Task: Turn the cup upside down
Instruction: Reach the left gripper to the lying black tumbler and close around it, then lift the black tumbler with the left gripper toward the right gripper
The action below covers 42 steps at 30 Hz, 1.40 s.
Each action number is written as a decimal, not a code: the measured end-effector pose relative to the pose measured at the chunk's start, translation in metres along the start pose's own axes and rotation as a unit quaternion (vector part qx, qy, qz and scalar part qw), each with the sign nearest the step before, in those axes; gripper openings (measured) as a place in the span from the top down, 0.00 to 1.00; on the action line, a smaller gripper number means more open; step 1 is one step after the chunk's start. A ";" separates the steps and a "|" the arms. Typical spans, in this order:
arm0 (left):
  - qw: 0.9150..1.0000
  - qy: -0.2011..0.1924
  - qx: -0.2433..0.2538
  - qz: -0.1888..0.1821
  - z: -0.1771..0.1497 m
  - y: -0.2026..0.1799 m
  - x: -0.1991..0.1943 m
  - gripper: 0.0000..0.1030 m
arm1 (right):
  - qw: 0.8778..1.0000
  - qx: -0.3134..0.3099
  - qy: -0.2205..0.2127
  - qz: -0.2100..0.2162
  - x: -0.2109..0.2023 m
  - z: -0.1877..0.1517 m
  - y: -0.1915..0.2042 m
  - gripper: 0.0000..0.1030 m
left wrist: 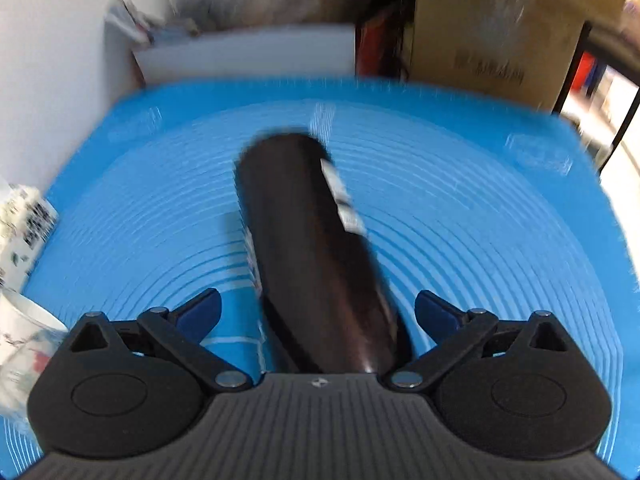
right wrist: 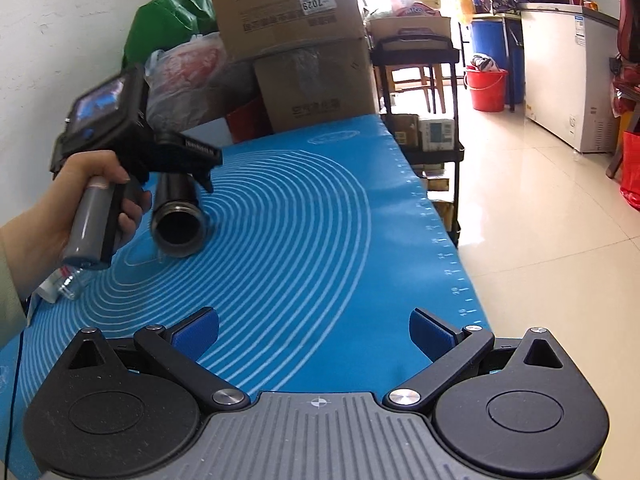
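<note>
A tall dark cylindrical cup (left wrist: 308,248) with a white label lies on its side on the blue mat (left wrist: 500,240), its length pointing away from the left camera. My left gripper (left wrist: 318,312) is open, its blue pads either side of the cup's near end without touching. In the right wrist view the cup (right wrist: 178,216) shows its open threaded mouth toward the camera, with the left gripper (right wrist: 192,160) just above it, held by a hand. My right gripper (right wrist: 314,334) is open and empty over the mat's (right wrist: 320,220) near edge.
Cardboard boxes (right wrist: 288,20) and bags stand behind the mat. A clear plastic bottle (right wrist: 66,284) lies at the mat's left edge. Patterned white cups (left wrist: 24,220) sit at the left. A black rack (right wrist: 424,92) and tiled floor lie to the right.
</note>
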<state>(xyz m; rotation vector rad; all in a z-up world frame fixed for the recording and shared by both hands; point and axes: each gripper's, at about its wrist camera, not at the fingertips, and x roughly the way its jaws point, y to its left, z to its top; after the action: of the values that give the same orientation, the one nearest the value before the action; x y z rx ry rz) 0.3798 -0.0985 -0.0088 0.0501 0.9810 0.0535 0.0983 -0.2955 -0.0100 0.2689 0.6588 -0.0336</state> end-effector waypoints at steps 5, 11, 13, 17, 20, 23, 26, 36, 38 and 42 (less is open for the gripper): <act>0.999 0.018 -0.018 -0.041 -0.002 0.010 0.001 0.25 | 1.000 0.003 -0.001 -0.005 0.001 0.001 -0.003 0.00; 0.999 0.024 -0.010 -0.042 0.000 0.013 -0.003 0.28 | 1.000 -0.003 -0.002 -0.005 -0.001 0.000 0.000 0.00; 0.999 0.013 0.019 -0.029 0.000 0.009 -0.004 0.29 | 1.000 -0.002 -0.004 -0.006 -0.001 0.001 -0.001 0.00; 0.999 0.001 0.016 -0.040 -0.004 0.019 -0.016 0.31 | 1.000 0.002 -0.006 -0.009 -0.003 -0.001 -0.002 0.00; 0.998 0.008 0.022 -0.055 -0.012 0.022 -0.026 0.31 | 1.000 0.001 -0.004 -0.010 -0.004 -0.003 -0.001 0.00; 0.998 -0.003 0.039 -0.058 -0.025 0.018 -0.040 0.31 | 1.000 -0.003 -0.008 -0.012 -0.010 -0.004 0.002 0.00; 0.996 -0.009 0.044 -0.078 -0.038 0.018 -0.057 0.31 | 1.000 -0.005 -0.014 -0.013 -0.018 -0.004 0.003 0.00; 0.989 -0.032 0.087 -0.117 -0.112 0.013 -0.123 0.31 | 1.000 0.001 -0.021 -0.015 -0.045 -0.011 0.000 0.00; 0.989 -0.028 0.085 -0.118 -0.125 0.015 -0.129 0.31 | 1.000 -0.001 -0.022 -0.015 -0.052 -0.013 0.000 0.00; 0.989 -0.030 0.089 -0.114 -0.149 0.020 -0.139 0.31 | 1.000 -0.005 -0.021 -0.018 -0.061 -0.017 0.000 0.00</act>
<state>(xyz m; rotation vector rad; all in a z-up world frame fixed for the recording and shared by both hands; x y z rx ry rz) 0.1782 -0.0857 0.0252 0.1022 0.9231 -0.2456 0.0395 -0.2948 0.0141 0.2470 0.6228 -0.0705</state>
